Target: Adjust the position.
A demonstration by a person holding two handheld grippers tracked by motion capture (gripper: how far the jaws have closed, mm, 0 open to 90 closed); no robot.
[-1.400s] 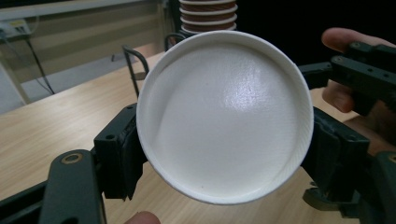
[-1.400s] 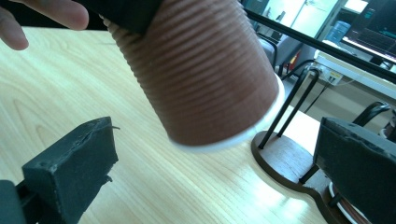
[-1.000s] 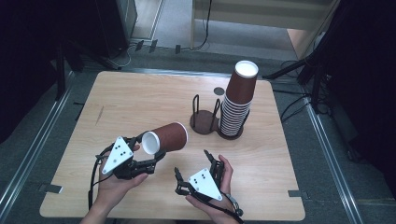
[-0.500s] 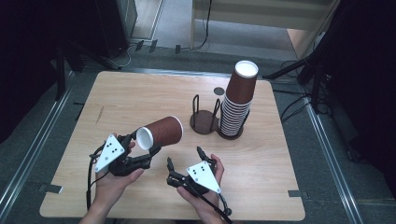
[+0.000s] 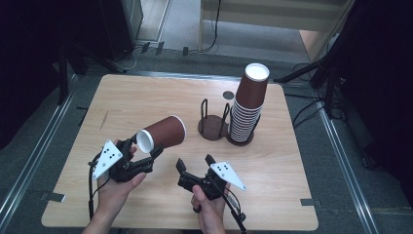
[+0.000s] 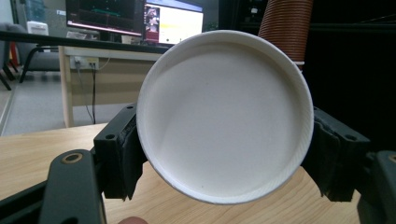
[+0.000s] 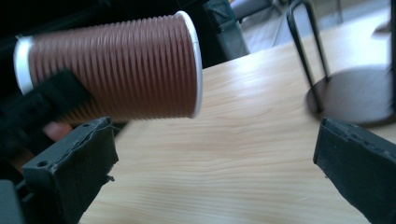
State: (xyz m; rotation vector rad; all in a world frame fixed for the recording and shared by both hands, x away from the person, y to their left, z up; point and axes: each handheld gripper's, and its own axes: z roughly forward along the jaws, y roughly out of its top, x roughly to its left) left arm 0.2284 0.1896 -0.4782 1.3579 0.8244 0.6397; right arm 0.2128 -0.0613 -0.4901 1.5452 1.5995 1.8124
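My left gripper (image 5: 146,158) clenching the brown cup (image 5: 163,134) sideways above bare table (image 5: 146,97), my right gripper (image 5: 195,165) released nearby, empty rack (image 5: 214,127) and cup stack (image 5: 248,107) crowding the right.

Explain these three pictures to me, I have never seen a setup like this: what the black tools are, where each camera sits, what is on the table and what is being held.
A person holds a hand-held two-jaw clamp in each hand. The high view looks down on the wooden table. The other two cameras ride on the clamps. The left gripper is shut on a brown paper cup lying sideways, seen base-on in its own view. The right gripper is open, facing that cup. On the table stand an empty wire cup holder and a stack of cups.
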